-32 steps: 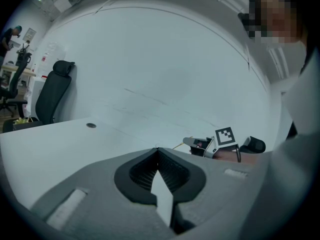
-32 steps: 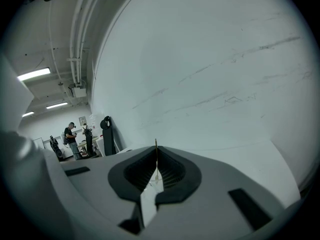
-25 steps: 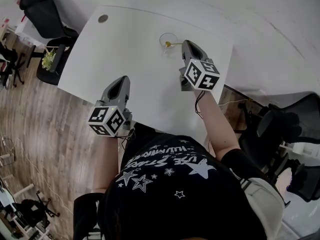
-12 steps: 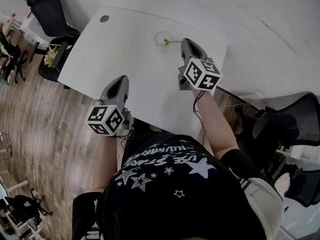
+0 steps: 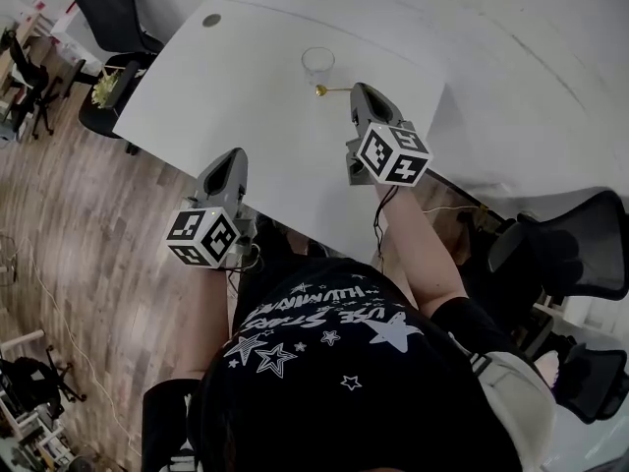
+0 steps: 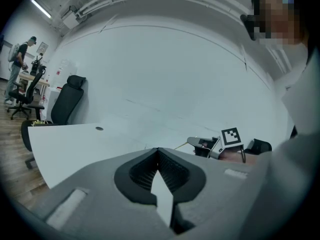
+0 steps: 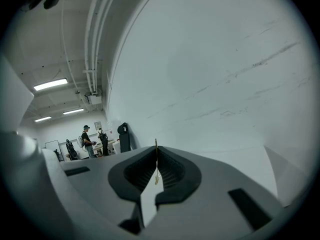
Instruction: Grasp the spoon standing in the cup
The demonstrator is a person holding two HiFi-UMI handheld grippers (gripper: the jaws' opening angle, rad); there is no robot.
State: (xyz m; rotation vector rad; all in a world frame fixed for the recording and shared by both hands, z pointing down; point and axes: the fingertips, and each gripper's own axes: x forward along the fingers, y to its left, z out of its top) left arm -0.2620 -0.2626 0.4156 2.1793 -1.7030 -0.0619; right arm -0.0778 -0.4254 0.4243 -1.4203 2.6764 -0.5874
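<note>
Now your right gripper (image 5: 360, 90) pinches the spoon (image 5: 332, 90) by its thin handle, jaws pressed onto it. The spoon sticks out sideways, just beside the cup (image 5: 317, 64) and not in it, over the table (image 5: 226, 77). Your left gripper (image 5: 230, 163) is well apart from them, its jaws pressed together on nothing.

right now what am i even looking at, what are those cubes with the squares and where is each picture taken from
No robot here: a person holds a hand-held clamp in each hand, and the marker cubes are part of those clamps. One picture comes from a camera on the person's head, looking down. The other two come from cameras riding on each clamp, looking along its jaws. On the white table stands a clear cup. The right gripper is shut on the thin handle of a gold spoon, whose bowl is outside the cup. The left gripper is shut and empty.
</note>
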